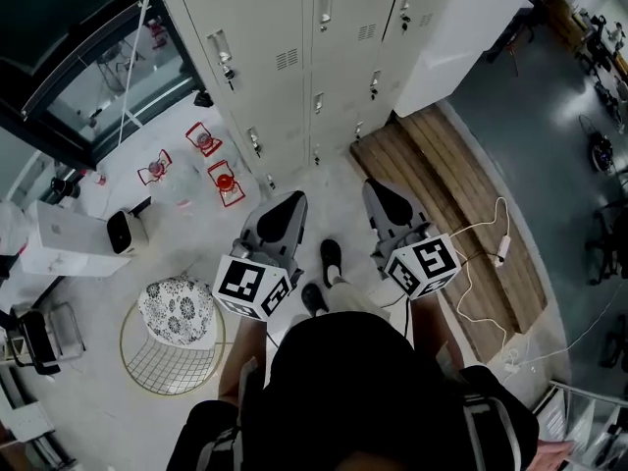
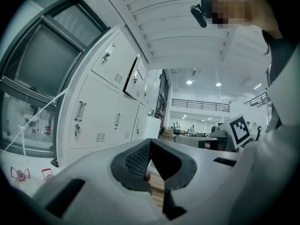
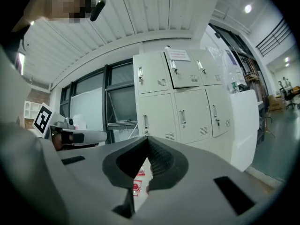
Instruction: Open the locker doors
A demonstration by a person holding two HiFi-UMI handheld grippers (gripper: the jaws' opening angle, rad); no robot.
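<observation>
Cream lockers stand at the far wall. Left gripper and right gripper face them, jaws together, holding nothing.

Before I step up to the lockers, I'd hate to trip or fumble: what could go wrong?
The left gripper and right gripper are shut and empty, so they might knock a locker handle instead of taking it. By the lockers stand red wire-framed items; a foot could kick them. A white cable trails over the wooden boards, a possible snag.
</observation>
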